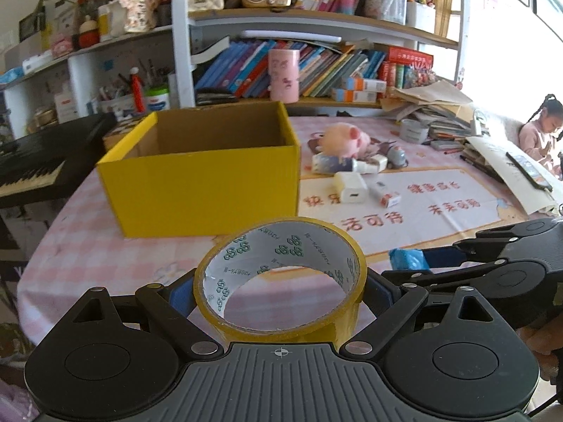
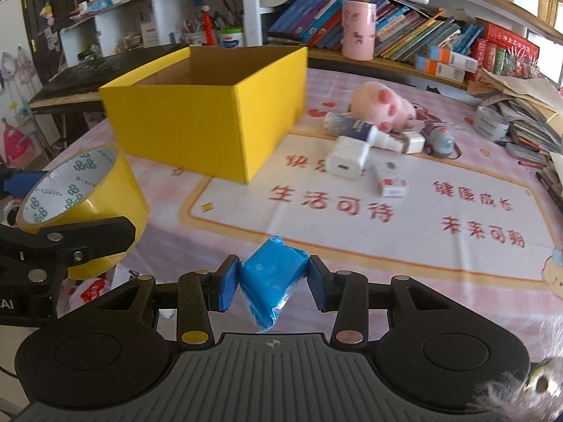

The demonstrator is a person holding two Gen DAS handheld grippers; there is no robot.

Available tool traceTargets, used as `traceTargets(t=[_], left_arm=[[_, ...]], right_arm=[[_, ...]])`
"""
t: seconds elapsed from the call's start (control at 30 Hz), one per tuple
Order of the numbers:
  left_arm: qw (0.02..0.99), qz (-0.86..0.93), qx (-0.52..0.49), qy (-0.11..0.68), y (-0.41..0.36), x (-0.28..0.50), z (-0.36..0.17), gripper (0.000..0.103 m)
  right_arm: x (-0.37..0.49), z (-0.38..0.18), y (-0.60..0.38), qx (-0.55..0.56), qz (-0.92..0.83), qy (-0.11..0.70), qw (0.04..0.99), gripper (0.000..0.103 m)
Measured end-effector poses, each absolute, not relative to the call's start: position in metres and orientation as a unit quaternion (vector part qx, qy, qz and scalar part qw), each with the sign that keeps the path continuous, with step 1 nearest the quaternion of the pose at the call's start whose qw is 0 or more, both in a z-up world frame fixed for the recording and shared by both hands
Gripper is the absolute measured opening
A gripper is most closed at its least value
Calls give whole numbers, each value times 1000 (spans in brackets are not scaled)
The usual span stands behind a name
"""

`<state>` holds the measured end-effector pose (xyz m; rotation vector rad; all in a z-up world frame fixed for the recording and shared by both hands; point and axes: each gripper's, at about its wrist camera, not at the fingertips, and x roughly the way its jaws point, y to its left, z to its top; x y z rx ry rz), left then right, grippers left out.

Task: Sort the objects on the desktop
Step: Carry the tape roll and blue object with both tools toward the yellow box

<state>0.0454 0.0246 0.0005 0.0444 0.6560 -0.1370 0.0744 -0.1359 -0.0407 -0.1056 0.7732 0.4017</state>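
Note:
My left gripper (image 1: 279, 290) is shut on a yellow tape roll (image 1: 281, 277) and holds it above the table, in front of the open yellow box (image 1: 207, 183). The roll also shows in the right wrist view (image 2: 84, 207). My right gripper (image 2: 272, 279) is shut on a blue wrapped packet (image 2: 272, 277), which also shows in the left wrist view (image 1: 408, 258), to the right of the tape. The yellow box (image 2: 211, 105) stands at the far left in the right wrist view. Loose items lie right of the box: a pink pig plush (image 2: 385, 105), a white charger (image 2: 348, 161), a spray bottle (image 2: 355, 130) and a small white box (image 2: 390, 183).
A pink checked cloth with a printed mat (image 2: 387, 225) covers the table. Bookshelves (image 1: 316, 66) and a pink cup (image 1: 284, 75) stand behind. A keyboard piano (image 1: 31, 168) is at the left. Stacked papers and books (image 1: 457, 119) lie at the right; a child (image 1: 540, 130) sits beyond.

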Motion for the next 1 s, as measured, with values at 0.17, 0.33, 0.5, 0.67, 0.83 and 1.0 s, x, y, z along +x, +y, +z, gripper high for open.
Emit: traceTargets(t=[0.17,0.33,0.5,0.67,0.83,1.0], left_arm=[[948,-62,24,312,34,35,4,94],[951,-57,24,302,41,28,7,94],[953,-54,20,298,45,21,8,94],[954,-46,14,295,50,16,9,94],[955,-38,6,295,55,11,9,94],[955,-33,5,294,58,8,10,94]], right_arm=[[66,-38,-125,-46,196,373,905,39],[60,-35,-118,-48,199,367,908,39],[54,-32,-113,-53,204,359,909,39],[49,-31,-108,-58,212,359,907,39],[44,-30,-101,-69,223,356,905,39],[42,-29,-97,-74,231,355,903,39]])
